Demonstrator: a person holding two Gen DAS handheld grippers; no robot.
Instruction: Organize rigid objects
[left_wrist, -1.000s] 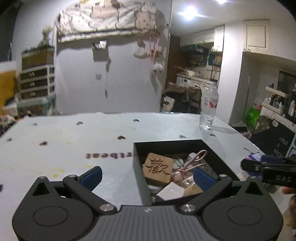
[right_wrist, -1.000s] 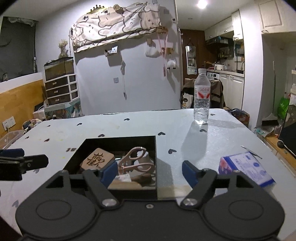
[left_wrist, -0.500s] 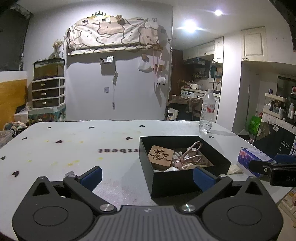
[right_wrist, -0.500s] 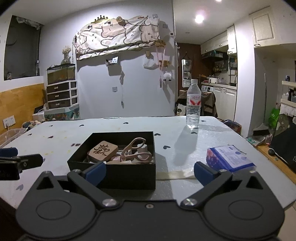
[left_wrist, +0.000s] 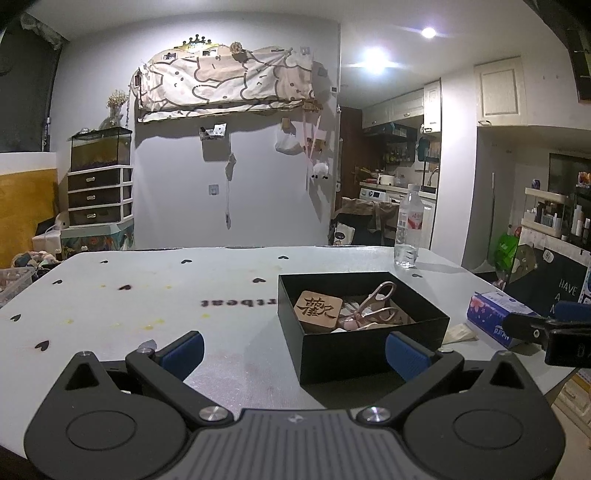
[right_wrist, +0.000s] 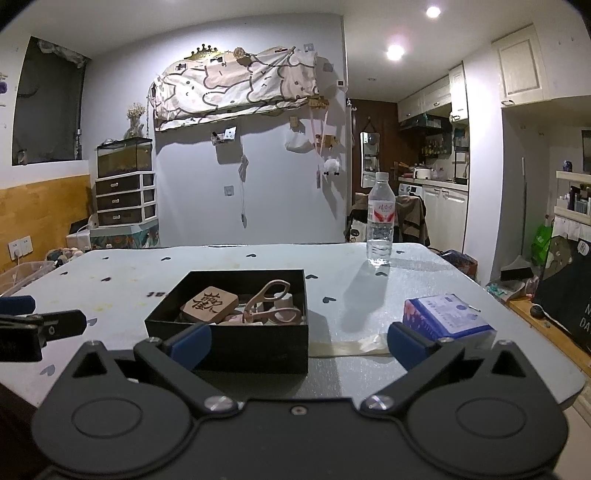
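Now, from your left wrist view, the left gripper (left_wrist: 293, 350) stands wide open with nothing between its blue pads. The black box (left_wrist: 360, 345) sits on the table (left_wrist: 147, 295) ahead and to the right of it, its near wall just beyond the right pad. Inside lie a wooden tile (left_wrist: 318, 309) carved with a character and pink scissors (left_wrist: 375, 306), the tile at the box's left side. A water bottle (left_wrist: 408, 229) stands well behind the box, and a blue tissue pack (left_wrist: 495, 315) lies to its right.

From your right wrist view, the right gripper (right_wrist: 300, 345) is spread as wide as it goes and holds nothing; its jaws have just been opening, with only the box's near right corner between them, untouched. The box (right_wrist: 236, 343) lies ahead and left of centre, the tissue pack (right_wrist: 447, 317) to its right, a strip of clear tape (right_wrist: 351, 347) between them.

Everything rigid looks gathered in the box, so I judge the sorting nearly finished. Keep both claws open and low, clear of the box walls, and avoid nudging it as you pull away.
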